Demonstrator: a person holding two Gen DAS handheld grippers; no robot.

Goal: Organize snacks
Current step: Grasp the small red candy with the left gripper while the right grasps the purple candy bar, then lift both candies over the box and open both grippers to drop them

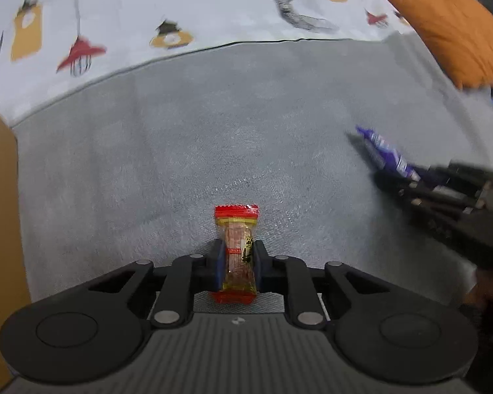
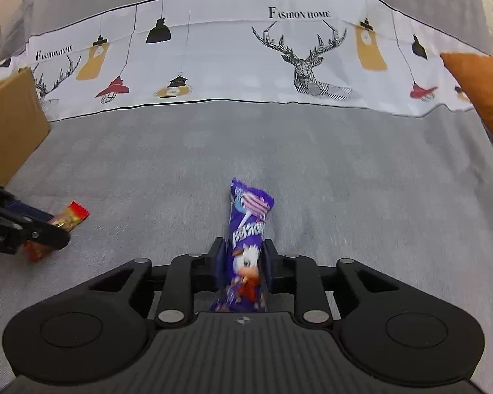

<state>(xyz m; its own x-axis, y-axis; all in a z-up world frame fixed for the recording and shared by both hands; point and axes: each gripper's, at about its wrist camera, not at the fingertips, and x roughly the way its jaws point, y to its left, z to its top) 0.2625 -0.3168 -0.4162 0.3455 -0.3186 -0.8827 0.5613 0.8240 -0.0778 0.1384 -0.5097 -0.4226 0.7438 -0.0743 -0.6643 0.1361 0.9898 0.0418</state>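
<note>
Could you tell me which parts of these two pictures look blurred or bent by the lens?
Left wrist view: the red snack in the left gripper is sharp, while the right gripper, its purple snack and the orange cushion are smeared. Right wrist view: mostly sharp; the printed cloth bows upward, and the purple snack's lower end blurs.

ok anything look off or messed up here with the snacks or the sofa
Nothing stands out. The left claw grips a red-and-yellow snack, the right claw a purple snack bar, both wrappers intact. The grey sofa seat shows no spill. A cardboard box sits at its left, an orange cushion at its right.
</note>
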